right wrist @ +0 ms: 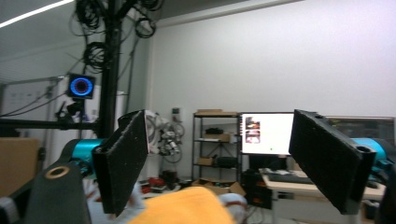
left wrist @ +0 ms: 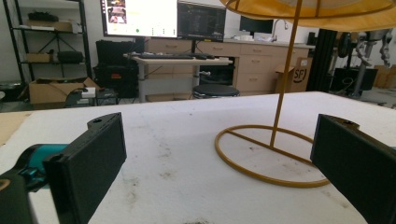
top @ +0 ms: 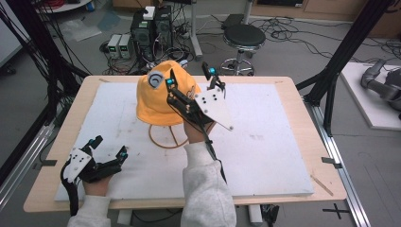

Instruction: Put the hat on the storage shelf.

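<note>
I am holding my right gripper (top: 191, 81) up over the table, just beside and slightly above the yellow hat (top: 161, 97), on the hat's right side as the high view shows it. Its jaws are standing wide apart with nothing between them; one jaw tip is lying against the crown near the hat's round grey badge (top: 154, 80), though I cannot tell whether it is touching the cloth, and the other is pointing up into free air. In the right gripper view my right gripper's (right wrist: 224, 163) jaws are framing the far wall and a lit monitor (right wrist: 266, 133), and the hat (right wrist: 182, 207) is showing as a blurred yellow mound low down, beneath the gap rather than inside it.

The hat is sitting on a thin wire stand (top: 166, 135) whose ring foot is resting on the white board (top: 265, 156) that covers the wooden table (top: 312, 142), toward the far middle of it.

I am keeping my left gripper (top: 110, 146) low at the near left corner of the board, well apart from the hat. Its jaws are also gaping, empty. In the left gripper view my left gripper (left wrist: 219, 158) is looking level across the board at the stand's ring (left wrist: 268, 156) and upright rod, with the hat's brim (left wrist: 327, 16) hanging above at the top edge.
</note>
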{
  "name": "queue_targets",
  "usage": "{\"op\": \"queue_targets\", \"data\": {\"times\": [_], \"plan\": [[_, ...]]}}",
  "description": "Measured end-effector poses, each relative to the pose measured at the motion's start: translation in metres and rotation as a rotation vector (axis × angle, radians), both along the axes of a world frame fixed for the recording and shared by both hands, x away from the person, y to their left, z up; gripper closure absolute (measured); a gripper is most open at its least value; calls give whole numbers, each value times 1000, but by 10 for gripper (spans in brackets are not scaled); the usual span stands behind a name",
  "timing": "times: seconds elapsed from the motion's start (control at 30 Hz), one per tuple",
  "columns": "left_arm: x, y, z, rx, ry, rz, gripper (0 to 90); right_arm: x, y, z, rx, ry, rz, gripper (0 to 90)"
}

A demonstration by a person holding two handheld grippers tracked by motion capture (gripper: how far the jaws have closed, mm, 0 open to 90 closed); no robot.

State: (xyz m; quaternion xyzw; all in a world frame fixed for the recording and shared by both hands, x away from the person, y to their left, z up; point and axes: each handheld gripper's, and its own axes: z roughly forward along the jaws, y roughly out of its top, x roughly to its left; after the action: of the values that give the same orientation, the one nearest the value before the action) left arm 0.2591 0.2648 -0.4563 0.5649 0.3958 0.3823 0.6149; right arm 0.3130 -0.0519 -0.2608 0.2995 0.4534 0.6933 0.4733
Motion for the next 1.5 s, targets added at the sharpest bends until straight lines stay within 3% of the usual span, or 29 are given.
{"op": "queue_targets", "data": {"times": [0.1, 0.2, 0.43, 0.73, 1.03, 1.13, 1.17, 1.5], "plan": [[0, 1, 0, -8, 0, -5, 39, -8, -16, 0, -3, -14, -70, 149], [0, 1, 0, -10, -2, -11, 39, -12, -25, -1, -10, -25, -90, 142], [0, 0, 0, 1, -7, -13, 39, -24, -65, -15, -33, 13, -194, 130], [-1, 0, 0, 7, -9, -18, 38, -34, -103, -34, -43, 72, -270, 130], [-1, 1, 0, -6, -8, -19, 39, -48, -144, -71, -23, 132, -350, 130], [0, 1, 0, -3, -9, -19, 39, -48, -149, -80, -32, 157, -361, 130], [0, 1, 0, -7, -6, -19, 39, -48, -154, -89, -50, 169, -378, 130], [0, 1, 0, -3, -3, -18, 39, -51, -171, -126, -41, 225, -414, 130]]}}
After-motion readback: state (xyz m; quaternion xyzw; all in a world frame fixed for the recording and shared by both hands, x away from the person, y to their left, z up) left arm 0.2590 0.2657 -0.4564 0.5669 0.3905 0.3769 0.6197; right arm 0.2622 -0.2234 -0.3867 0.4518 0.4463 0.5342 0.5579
